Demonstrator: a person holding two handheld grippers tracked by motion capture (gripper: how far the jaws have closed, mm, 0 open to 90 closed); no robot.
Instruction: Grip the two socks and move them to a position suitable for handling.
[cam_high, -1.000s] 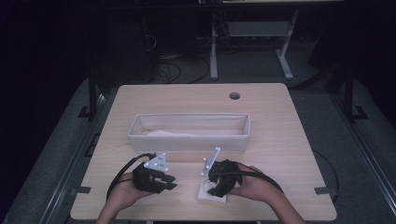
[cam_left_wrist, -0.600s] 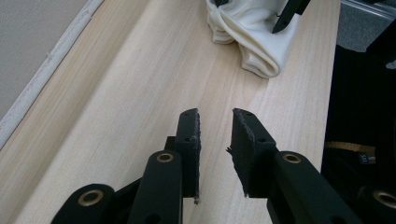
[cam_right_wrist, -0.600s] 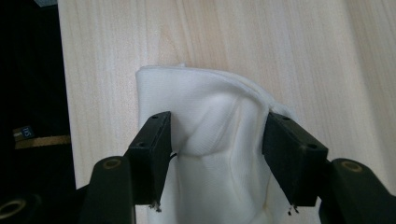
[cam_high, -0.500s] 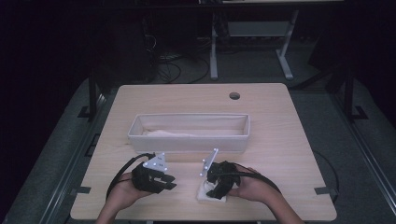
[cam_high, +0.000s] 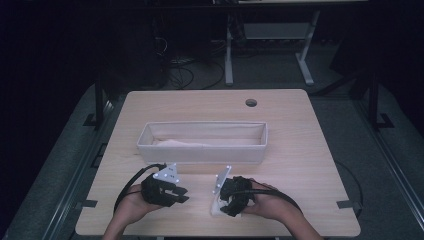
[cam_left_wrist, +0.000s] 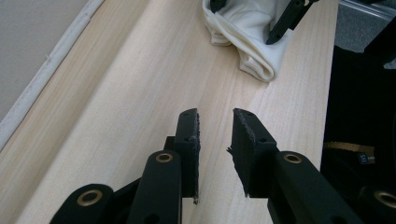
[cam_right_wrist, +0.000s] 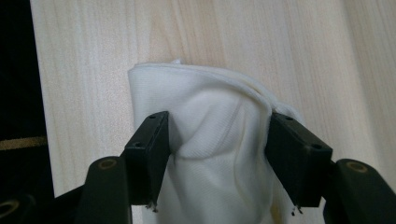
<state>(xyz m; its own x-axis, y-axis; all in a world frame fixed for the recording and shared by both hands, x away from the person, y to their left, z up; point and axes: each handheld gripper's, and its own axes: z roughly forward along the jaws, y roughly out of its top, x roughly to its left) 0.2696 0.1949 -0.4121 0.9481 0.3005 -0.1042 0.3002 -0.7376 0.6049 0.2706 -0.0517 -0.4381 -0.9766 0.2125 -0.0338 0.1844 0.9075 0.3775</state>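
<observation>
White cloth (cam_right_wrist: 210, 140), folded into one small bundle, is lying on the light wooden table (cam_high: 310, 150) near the front edge, on the person's right side. It is the one cloth outside the tray; one more pale piece of fabric (cam_high: 182, 142) is lying inside the long white fabric tray (cam_high: 200, 152), which is standing across the middle of the table.

Two grippers are working at the table, one in each hand. The right gripper (cam_right_wrist: 217, 149) is standing over the folded cloth, and its two black jaws are sitting on both sides of the bundle. In the right gripper view the cloth is bulging between them and both pads are touching its sides, with a crease at the left one. The jaws have just been opening, so the grip is getting looser, but the cloth is still lying between them and on the table.

The left gripper (cam_left_wrist: 215, 140) is resting low over bare wood, well apart from the cloth. Its two jaws are standing a narrow gap apart and are holding nothing. In the left gripper view the same cloth (cam_left_wrist: 243, 32) is showing farther off.

One round hole (cam_high: 251, 102) is showing in the table top behind the tray. Two hands are coming in from the bottom of the high view.
</observation>
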